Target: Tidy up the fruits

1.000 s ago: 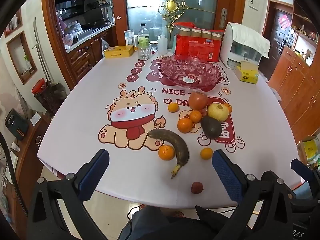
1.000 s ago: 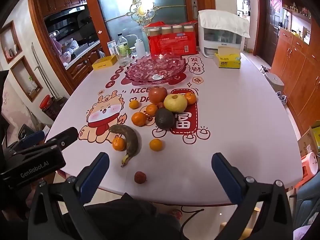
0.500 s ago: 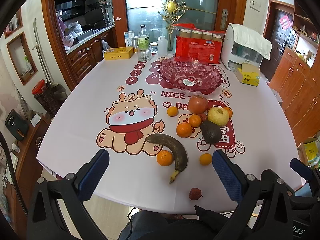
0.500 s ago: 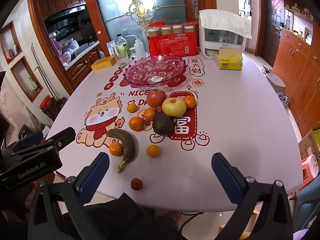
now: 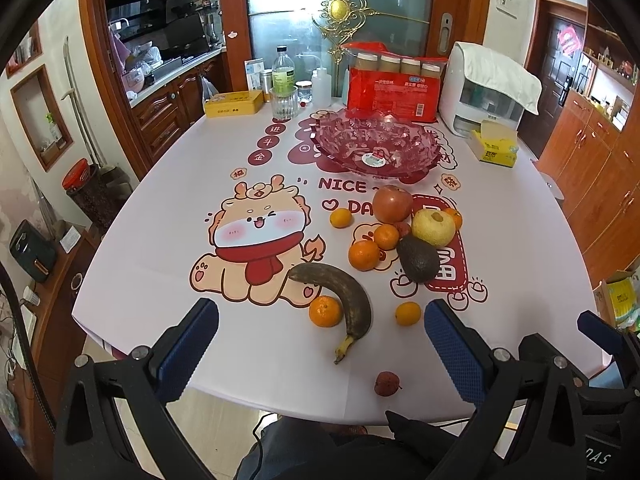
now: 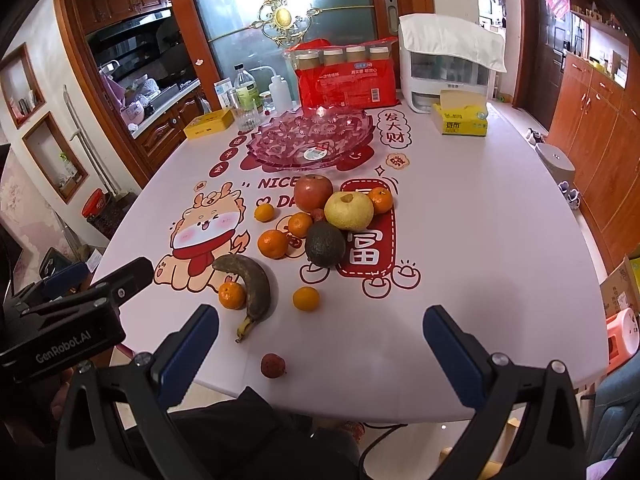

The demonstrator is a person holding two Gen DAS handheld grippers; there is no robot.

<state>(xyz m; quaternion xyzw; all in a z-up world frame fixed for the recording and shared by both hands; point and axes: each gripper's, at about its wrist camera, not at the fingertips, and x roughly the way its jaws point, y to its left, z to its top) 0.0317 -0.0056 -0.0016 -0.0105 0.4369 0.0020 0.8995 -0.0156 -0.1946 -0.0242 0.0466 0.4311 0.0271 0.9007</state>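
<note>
- six oranges
- one banana
- one avocado
- one apple
- one pear
- two lychees
- one glass dish

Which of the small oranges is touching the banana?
The orange tucked against the inner curve of the blackened banana, on its left side. The other small oranges sit apart from it, further up the table.

Glossy cut-glass pink bowl, smooth printed tablecloth, matt browned banana, polished wooden cabinets.
</note>
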